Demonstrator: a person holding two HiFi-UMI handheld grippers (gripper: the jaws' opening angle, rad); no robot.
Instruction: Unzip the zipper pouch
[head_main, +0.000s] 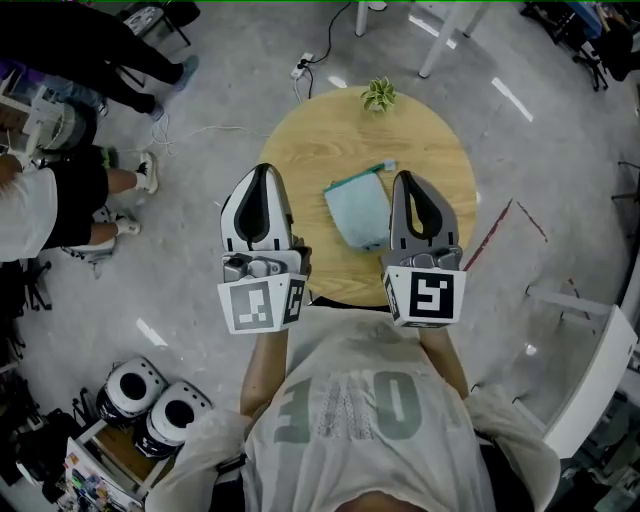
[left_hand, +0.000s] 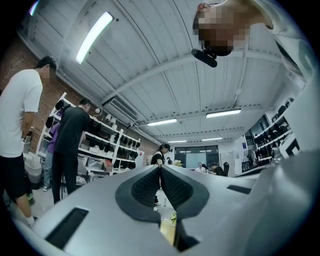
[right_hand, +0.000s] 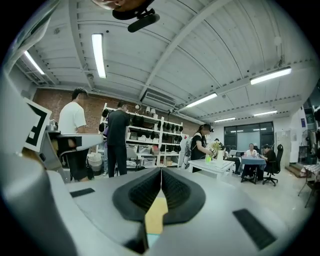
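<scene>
A light teal zipper pouch (head_main: 360, 213) lies flat on the round wooden table (head_main: 300, 150), with its zipper end pointing to the far right. My left gripper (head_main: 262, 168) is held over the table's left edge, to the left of the pouch, shut and holding nothing. My right gripper (head_main: 404, 175) is just right of the pouch, also shut and holding nothing. In the left gripper view the pads (left_hand: 150, 185) meet and point up toward the room. In the right gripper view the pads (right_hand: 172, 187) also meet, and a strip of the table (right_hand: 156, 217) shows below them.
A small potted plant (head_main: 379, 94) stands at the table's far edge. People stand on the floor at the left (head_main: 60, 190). Two helmets (head_main: 150, 400) sit at the lower left. A cable and plug (head_main: 303, 66) lie beyond the table. White furniture (head_main: 590, 370) stands at the right.
</scene>
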